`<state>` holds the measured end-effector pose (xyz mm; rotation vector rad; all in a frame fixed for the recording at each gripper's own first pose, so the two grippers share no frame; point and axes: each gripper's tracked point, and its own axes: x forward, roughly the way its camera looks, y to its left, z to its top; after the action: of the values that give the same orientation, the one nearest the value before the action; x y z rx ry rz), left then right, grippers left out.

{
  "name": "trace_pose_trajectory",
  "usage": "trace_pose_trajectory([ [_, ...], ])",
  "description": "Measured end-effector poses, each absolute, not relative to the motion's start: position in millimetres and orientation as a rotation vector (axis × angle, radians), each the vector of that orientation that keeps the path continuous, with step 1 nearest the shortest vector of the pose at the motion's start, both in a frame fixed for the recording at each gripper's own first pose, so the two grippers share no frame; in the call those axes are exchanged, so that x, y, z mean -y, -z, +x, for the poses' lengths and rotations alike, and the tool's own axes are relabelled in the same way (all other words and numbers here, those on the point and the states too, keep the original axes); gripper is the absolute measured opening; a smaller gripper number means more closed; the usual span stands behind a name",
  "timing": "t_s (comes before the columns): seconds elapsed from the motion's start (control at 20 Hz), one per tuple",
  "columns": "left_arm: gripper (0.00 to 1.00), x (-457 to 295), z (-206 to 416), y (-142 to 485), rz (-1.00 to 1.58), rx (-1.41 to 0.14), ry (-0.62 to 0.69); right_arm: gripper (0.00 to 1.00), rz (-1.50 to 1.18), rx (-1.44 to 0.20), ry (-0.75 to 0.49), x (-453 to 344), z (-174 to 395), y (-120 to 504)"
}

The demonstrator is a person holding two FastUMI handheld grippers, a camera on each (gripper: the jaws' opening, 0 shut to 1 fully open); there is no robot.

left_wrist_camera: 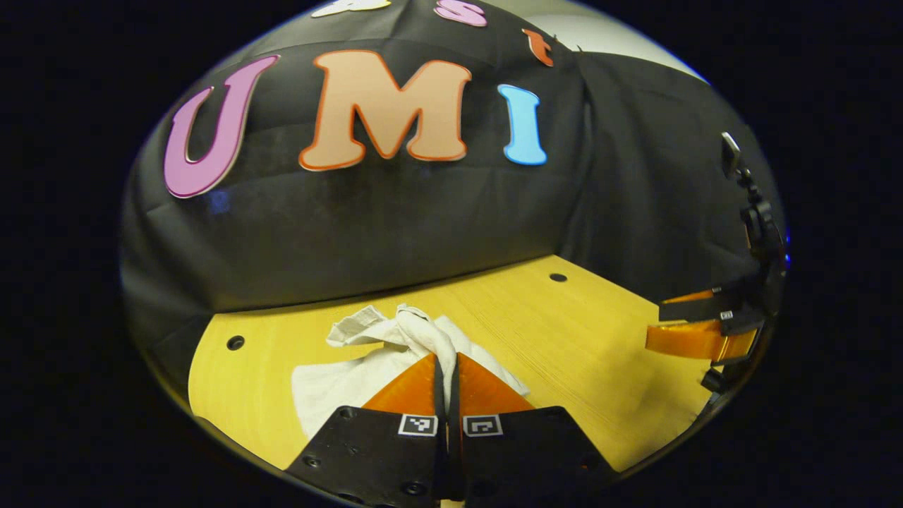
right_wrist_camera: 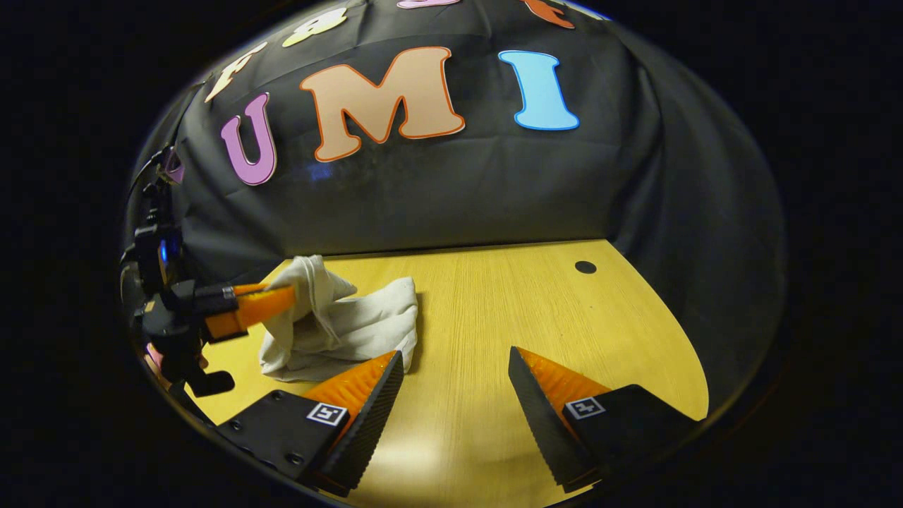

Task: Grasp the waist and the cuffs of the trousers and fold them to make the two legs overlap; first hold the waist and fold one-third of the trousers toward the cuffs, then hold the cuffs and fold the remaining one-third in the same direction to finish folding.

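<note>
The trousers [left_wrist_camera: 367, 374] are pale off-white cloth, bunched in a heap on the yellow wooden table [left_wrist_camera: 564, 331]. My left gripper [left_wrist_camera: 446, 360] is shut on a raised fold of them, which stands up between its fingers. In the right gripper view the trousers [right_wrist_camera: 353, 324] lie at the left of the table, one corner lifted by the left gripper [right_wrist_camera: 286, 295]. My right gripper [right_wrist_camera: 455, 360] is open above bare table, just right of the cloth, with nothing between its fingers. It also appears at the right edge of the left gripper view as the right gripper [left_wrist_camera: 659, 324].
The table [right_wrist_camera: 536, 310] has small round holes [right_wrist_camera: 585, 267] near its far edge. Black cloth wall stands close behind and wraps round the right side. Bare tabletop stretches right of the heap.
</note>
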<state>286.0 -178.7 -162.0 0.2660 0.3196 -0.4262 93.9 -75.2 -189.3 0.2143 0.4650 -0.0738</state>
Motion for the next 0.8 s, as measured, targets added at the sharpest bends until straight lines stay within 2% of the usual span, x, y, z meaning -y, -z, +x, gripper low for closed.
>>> trace_pose_trajectory([
  [0.15,0.00,188.1,276.4,201.5,0.288,-0.403,0.438,0.96,0.217,-0.467,0.065,77.0,92.3,190.2],
  [0.2,0.02,188.4,276.7,209.9,0.286,-0.425,0.440,0.92,0.217,-0.467,0.062,76.1,92.0,190.8],
  [0.25,0.03,192.3,274.5,220.1,0.277,-0.441,0.440,0.92,0.217,-0.467,0.058,75.5,91.8,190.6],
  [0.3,0.08,196.3,272.0,225.5,0.263,-0.456,0.441,0.97,0.217,-0.467,0.052,74.2,91.8,190.4],
  [0.45,0.20,199.4,269.7,232.0,0.212,-0.479,0.435,0.97,0.221,-0.464,0.039,68.7,90.8,188.4],
  [0.65,0.99,180.4,264.7,218.7,0.197,-0.447,0.366,0.97,0.221,-0.415,0.017,56.4,91.3,174.4],
  [0.8,0.95,164.1,255.3,204.6,0.168,-0.421,0.330,0.96,0.195,-0.388,0.004,46.7,90.4,165.7],
])
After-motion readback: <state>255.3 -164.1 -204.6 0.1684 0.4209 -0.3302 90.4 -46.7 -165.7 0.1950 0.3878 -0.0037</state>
